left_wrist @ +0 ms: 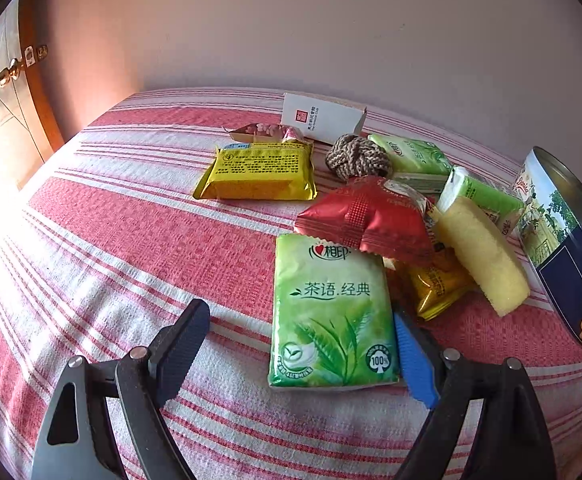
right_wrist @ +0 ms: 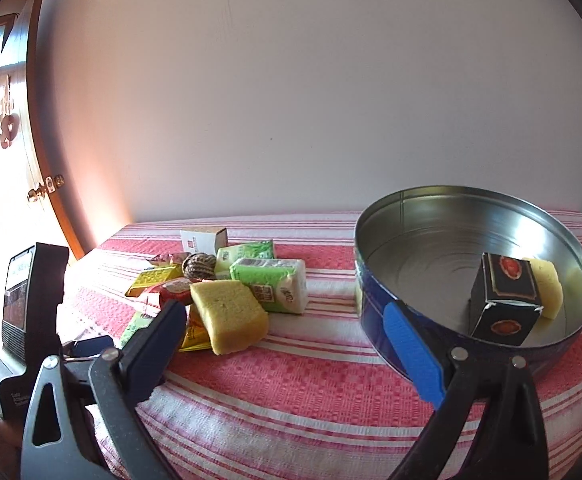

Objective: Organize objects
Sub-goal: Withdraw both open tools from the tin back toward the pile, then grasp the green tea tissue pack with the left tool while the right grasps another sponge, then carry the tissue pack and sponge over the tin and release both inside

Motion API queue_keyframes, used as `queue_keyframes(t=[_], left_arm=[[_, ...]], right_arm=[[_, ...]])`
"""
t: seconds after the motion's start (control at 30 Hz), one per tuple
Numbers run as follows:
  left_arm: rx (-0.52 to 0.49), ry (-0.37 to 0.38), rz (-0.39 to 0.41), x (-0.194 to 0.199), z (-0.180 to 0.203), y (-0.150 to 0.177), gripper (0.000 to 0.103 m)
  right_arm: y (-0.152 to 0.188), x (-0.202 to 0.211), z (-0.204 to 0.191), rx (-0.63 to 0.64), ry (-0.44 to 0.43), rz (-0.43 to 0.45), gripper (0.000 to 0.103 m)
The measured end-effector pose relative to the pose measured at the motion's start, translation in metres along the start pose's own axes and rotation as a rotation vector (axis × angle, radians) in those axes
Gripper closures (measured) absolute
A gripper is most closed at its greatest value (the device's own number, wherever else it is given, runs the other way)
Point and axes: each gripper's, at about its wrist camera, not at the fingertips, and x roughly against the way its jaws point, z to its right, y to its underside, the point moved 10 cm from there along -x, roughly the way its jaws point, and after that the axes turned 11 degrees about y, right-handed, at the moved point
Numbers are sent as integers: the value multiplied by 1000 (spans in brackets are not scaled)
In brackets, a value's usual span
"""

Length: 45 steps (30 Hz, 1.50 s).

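Both jaws released, the left gripper point(left_wrist: 303, 356) hangs over the red-striped surface point(left_wrist: 131, 240), a green tissue pack point(left_wrist: 331, 312) between its fingers. The right gripper point(right_wrist: 291, 344), also released, has the round tin point(right_wrist: 375, 320) at its right finger. Beyond, a pale wall point(right_wrist: 291, 100); far left, a wooden door point(left_wrist: 31, 120).

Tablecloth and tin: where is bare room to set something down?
Free: the striped tablecloth left of the yellow packet and green tissue pack; the strip between the sponge and the round tin; the tin's left floor. Crowded: the pile around the red packet.
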Motion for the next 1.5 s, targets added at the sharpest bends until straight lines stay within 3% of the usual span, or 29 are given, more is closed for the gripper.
queue_keyframes(t=[0.2,0.33,0.4,0.57,0.6,0.67,0.7,0.73,0.83,1.03,1.17,1.5], left_arm=[[13,-14,0,-1,-19,-8,15],[10,-21,22,3,-30,-15,40],[21,-2,32,5,-32,-16,48],[41,24,42,9,-33,-15,48],[51,31,45,10,-33,-15,48],[93,66,57,13,-39,-17,48],[114,82,75,17,-40,-19,48],[127,78,102,18,-40,-24,48],[130,15,198,36,-49,-33,48],[127,-9,321,59,-51,-40,48],[117,-19,354,60,-56,-46,48],[88,-71,363,63,-48,-47,48]], right_arm=[[7,-25,-19,43,-40,-85,3],[13,-48,-33,60,-64,-162,3],[16,-60,-39,60,-77,-206,5],[19,-87,-47,35,-91,-283,5],[22,-92,-49,41,-93,-309,8],[31,-96,-50,56,-100,-357,25],[33,-96,-51,50,-127,-367,41],[32,-93,-52,40,-151,-361,51],[28,-83,-49,43,-152,-320,53],[0,-48,-44,47,-144,-140,53],[-17,-31,-38,22,-123,-50,53],[-31,-10,-13,48,-17,46,53]])
